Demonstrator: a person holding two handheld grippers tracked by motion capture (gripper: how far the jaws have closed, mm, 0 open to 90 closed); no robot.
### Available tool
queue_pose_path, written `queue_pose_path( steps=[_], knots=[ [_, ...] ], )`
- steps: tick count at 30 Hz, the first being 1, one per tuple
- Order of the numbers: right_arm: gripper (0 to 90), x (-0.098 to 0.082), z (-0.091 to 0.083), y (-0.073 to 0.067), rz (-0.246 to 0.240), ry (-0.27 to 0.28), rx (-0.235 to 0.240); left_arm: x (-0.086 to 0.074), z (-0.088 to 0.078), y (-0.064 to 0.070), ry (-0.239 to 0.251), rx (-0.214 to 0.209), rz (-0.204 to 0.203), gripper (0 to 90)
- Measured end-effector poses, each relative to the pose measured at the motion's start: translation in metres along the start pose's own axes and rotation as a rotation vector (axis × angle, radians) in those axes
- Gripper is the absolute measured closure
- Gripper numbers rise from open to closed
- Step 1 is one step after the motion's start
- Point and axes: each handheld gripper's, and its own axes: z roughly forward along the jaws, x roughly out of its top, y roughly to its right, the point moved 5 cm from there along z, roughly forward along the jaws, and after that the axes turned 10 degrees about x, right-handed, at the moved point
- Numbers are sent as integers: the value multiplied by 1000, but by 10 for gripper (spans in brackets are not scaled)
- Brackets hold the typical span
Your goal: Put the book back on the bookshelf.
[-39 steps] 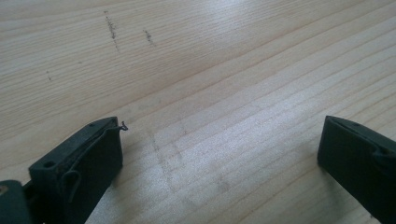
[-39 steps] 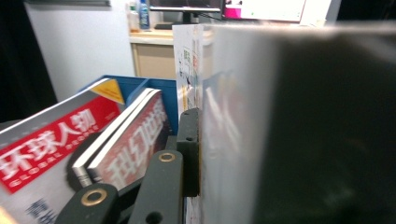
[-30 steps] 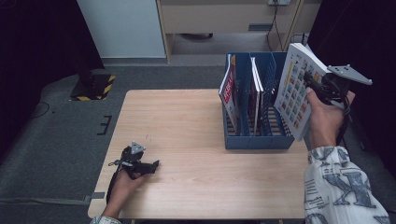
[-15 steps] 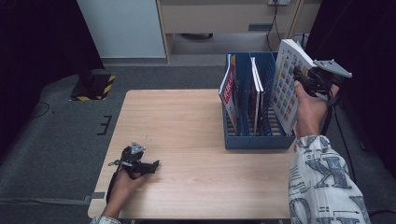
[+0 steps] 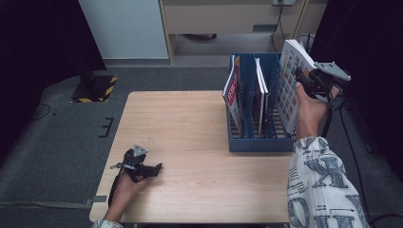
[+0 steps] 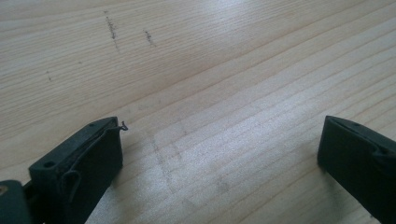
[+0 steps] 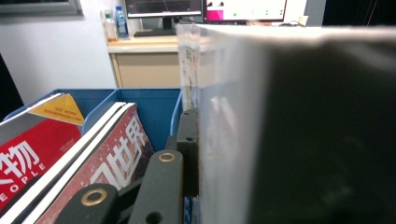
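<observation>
Above the blue file rack's (image 5: 259,142) rightmost slot, the right gripper (image 5: 304,80) clamps its fingers on a tilted magazine (image 5: 289,92). Left gripper (image 5: 154,167) rests on the table (image 5: 190,123), fingers released. Risk: the tilted lower edge catches the rack wall and buckles.
</observation>
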Motion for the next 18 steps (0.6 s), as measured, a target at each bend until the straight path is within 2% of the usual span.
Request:
queue_pose_path(
  steps=[2,7,18],
  knots=[
    [739,-4,1,0,8,6,2,0,0,0,-3,0,5,0],
    [739,-15,9,-1,-8,-11,13,0,0,0,-4,0,7,0],
    [739,-32,22,2,16,-5,9,0,0,0,-5,1,6,0]
  ],
)
